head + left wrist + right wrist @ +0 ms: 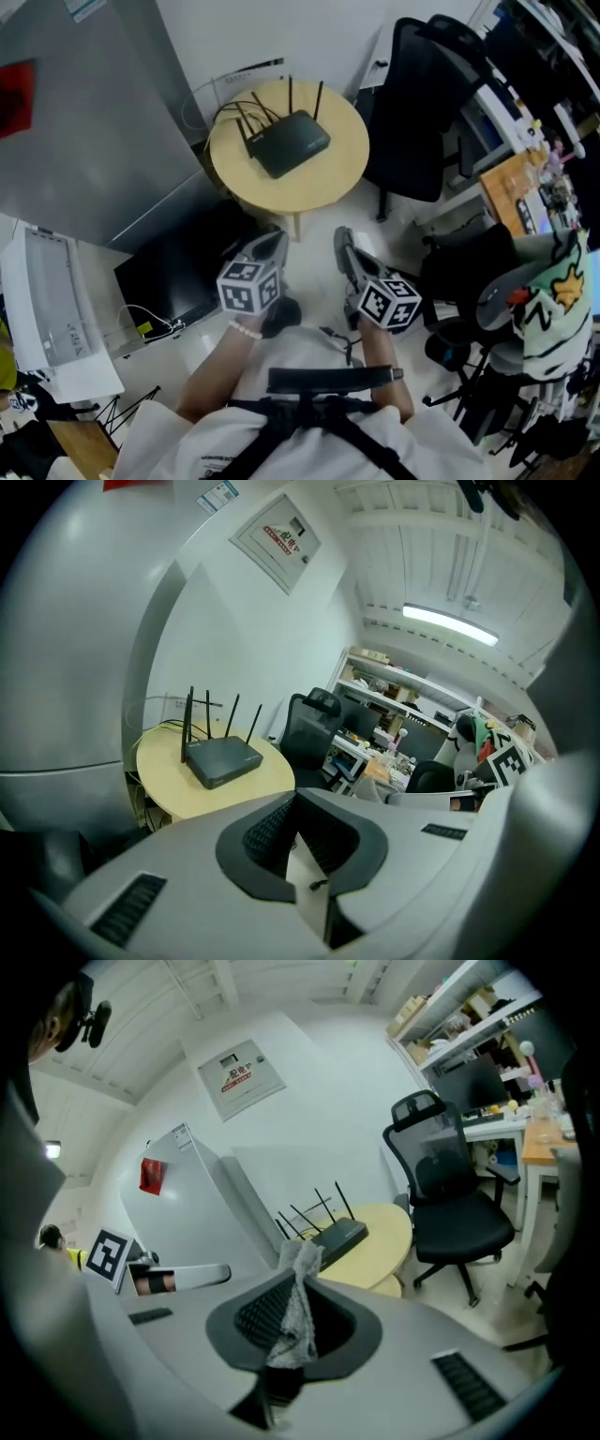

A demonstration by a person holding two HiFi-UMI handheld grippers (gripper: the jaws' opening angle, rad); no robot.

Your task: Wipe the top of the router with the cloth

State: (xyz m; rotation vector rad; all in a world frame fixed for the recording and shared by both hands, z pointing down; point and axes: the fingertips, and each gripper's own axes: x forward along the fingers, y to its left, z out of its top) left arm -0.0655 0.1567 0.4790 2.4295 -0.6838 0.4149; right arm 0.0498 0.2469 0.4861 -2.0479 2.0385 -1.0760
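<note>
Overhead, the left gripper (274,242) and right gripper (343,242) sit low, well short of the round pale wooden table (323,187) bearing the flat black router (292,142). Left gripper view: ribbed dark pads (272,832) pressed together, empty, router ahead-left. Right gripper view: jaws pinch a fuzzy grey cloth (298,1312), router beyond the tips
</note>
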